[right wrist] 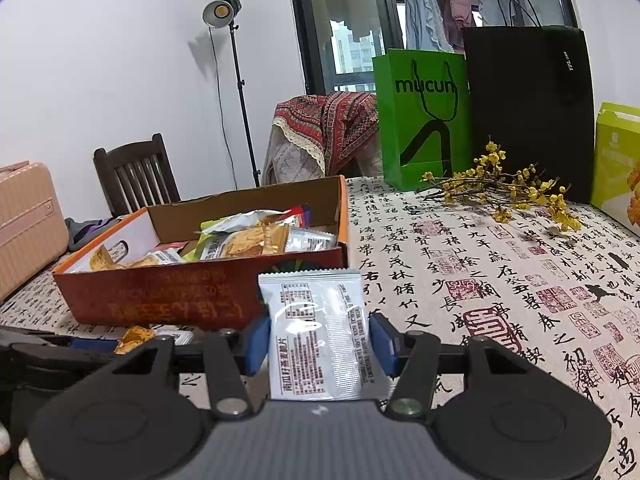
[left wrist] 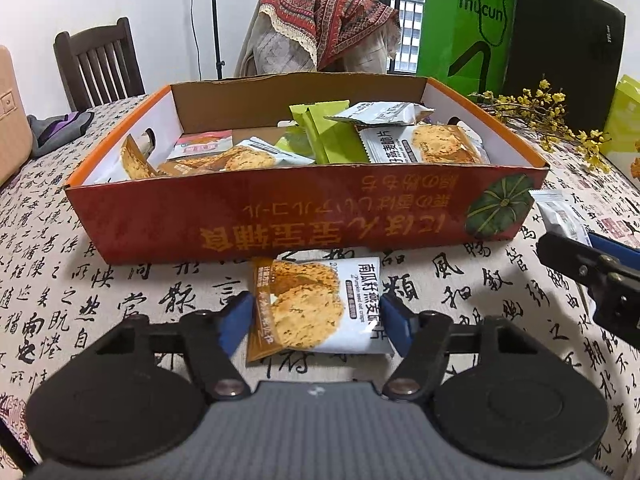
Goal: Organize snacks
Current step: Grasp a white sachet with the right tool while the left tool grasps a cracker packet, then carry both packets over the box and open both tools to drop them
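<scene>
An orange-and-white oat crisp packet (left wrist: 308, 308) lies on the calligraphy tablecloth just in front of the red cardboard box (left wrist: 280, 216). My left gripper (left wrist: 318, 322) is shut on it, with a blue pad against each side edge. My right gripper (right wrist: 316, 342) is shut on a silver-white snack packet (right wrist: 316, 332), which stands upright with its printed back toward the camera, near the box's right front corner (right wrist: 304, 280). In the left wrist view, the right gripper (left wrist: 592, 268) and its packet (left wrist: 560, 216) show at the right edge. Several snack packets (left wrist: 420, 144) lie inside the box.
A green paper bag (right wrist: 424, 120), a black bag (right wrist: 528, 112) and a yellow-flowered branch (right wrist: 504, 192) stand at the back of the table. A yellow-green box (right wrist: 616, 160) is at the far right. A draped chair (left wrist: 324, 28), a wooden chair (left wrist: 98, 64) and a pink suitcase (right wrist: 28, 220) stand beyond.
</scene>
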Demonstrator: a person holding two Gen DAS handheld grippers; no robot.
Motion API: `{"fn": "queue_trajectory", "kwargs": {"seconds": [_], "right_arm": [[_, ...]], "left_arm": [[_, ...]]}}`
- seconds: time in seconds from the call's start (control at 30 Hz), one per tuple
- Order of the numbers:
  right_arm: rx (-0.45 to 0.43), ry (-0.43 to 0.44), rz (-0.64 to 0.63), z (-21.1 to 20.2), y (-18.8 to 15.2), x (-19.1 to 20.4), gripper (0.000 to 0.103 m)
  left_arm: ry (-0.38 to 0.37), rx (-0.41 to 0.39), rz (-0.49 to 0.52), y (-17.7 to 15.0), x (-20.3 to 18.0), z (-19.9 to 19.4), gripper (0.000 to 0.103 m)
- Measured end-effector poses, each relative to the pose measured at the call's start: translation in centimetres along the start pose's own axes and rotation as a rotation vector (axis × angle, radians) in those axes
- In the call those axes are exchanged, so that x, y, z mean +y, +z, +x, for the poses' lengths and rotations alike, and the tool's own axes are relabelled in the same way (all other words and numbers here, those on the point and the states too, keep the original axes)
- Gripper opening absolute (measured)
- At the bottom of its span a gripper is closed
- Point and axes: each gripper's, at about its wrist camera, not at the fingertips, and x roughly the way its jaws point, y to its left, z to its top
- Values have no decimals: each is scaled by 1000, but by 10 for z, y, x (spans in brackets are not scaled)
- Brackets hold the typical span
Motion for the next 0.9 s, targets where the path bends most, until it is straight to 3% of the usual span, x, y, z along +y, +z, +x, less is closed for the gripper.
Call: {"fn": "queue_trajectory", "kwargs": {"seconds": [0.47, 0.9], "right_arm": [[-34, 35, -42, -6, -1, 9, 54], [-46, 95, -103, -22, 2, 24, 54]], "left_arm": [[15, -32, -4, -16, 13, -17, 65], [25, -180, -29, -18, 46, -68, 65]]}}
